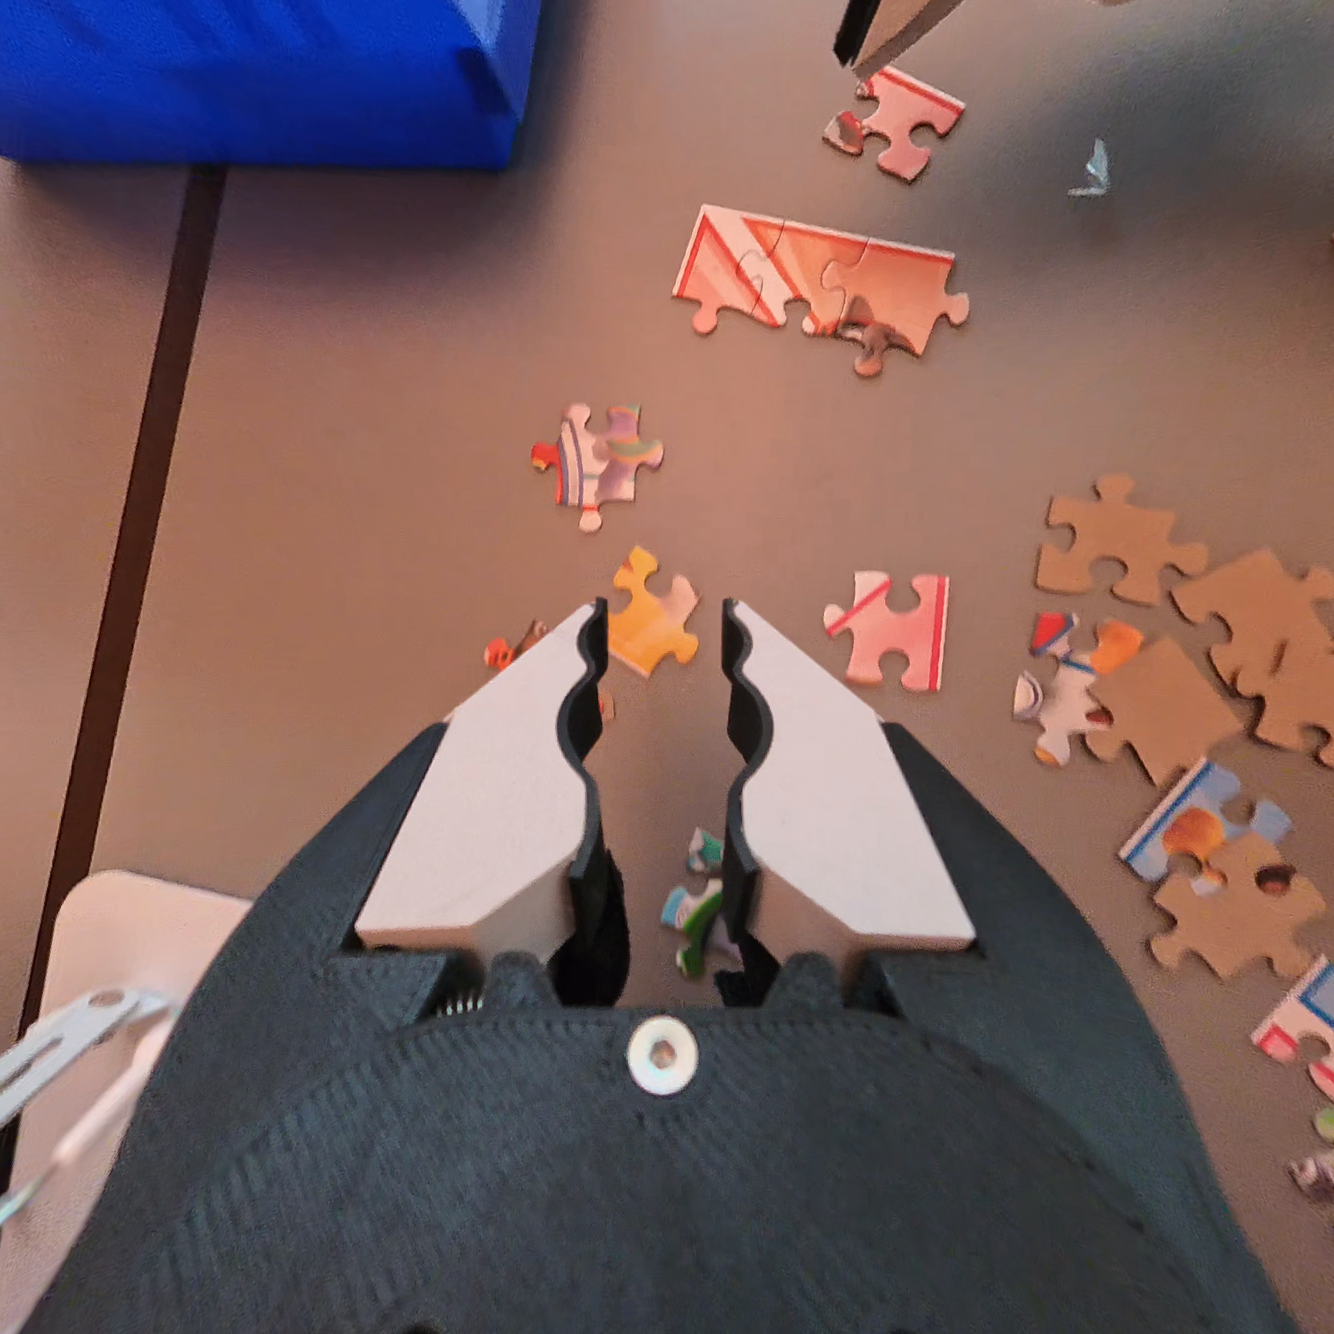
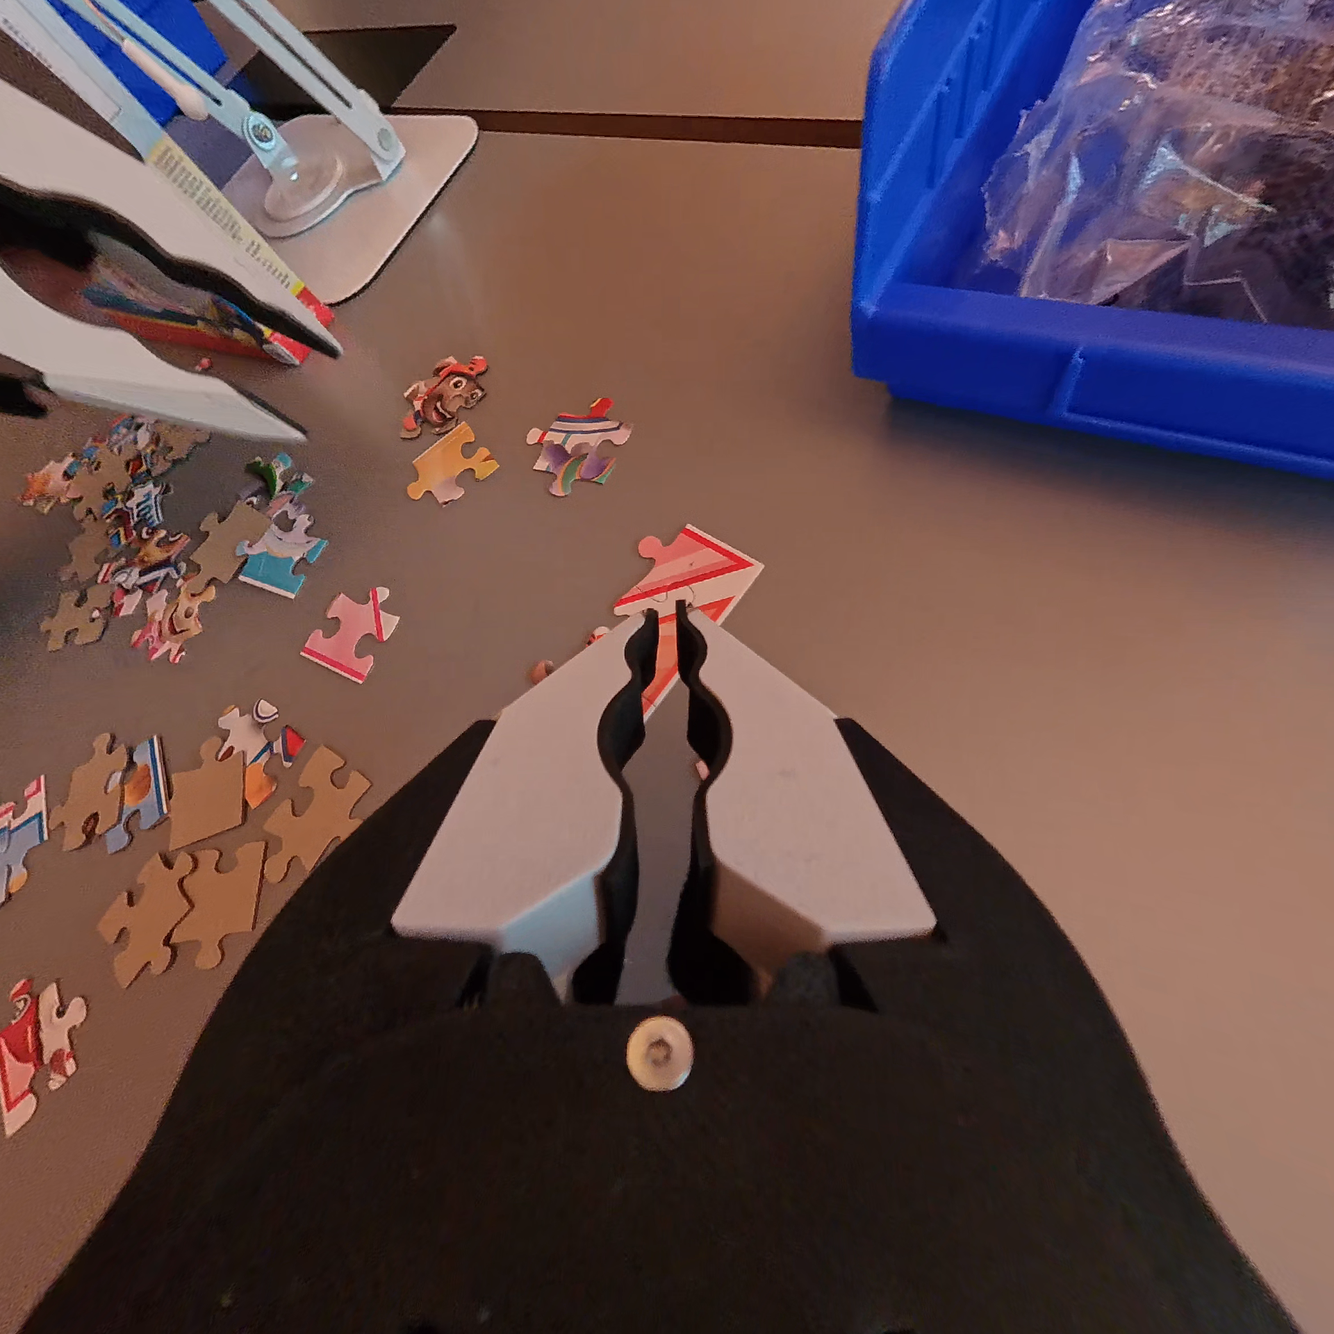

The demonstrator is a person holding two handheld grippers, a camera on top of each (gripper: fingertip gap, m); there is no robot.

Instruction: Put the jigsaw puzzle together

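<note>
A joined strip of pink and red edge pieces lies on the brown table; it also shows in the right wrist view. A single pink piece lies just beyond it. My right gripper is almost shut, with only a narrow gap and nothing seen between its tips. It hovers over the strip, and in the left wrist view its tip is at the single piece's corner. My left gripper is open and empty, with a yellow piece at its left fingertip.
Loose pieces lie around: a multicoloured one, a pink one, several brown face-down ones and a pile. A blue bin holds a plastic bag. A metal stand is on the table behind the left gripper. Tip to tip, the grippers are about 15 centimetres apart. To the single pink piece: right tips about 6 centimetres, left tips about 20 centimetres.
</note>
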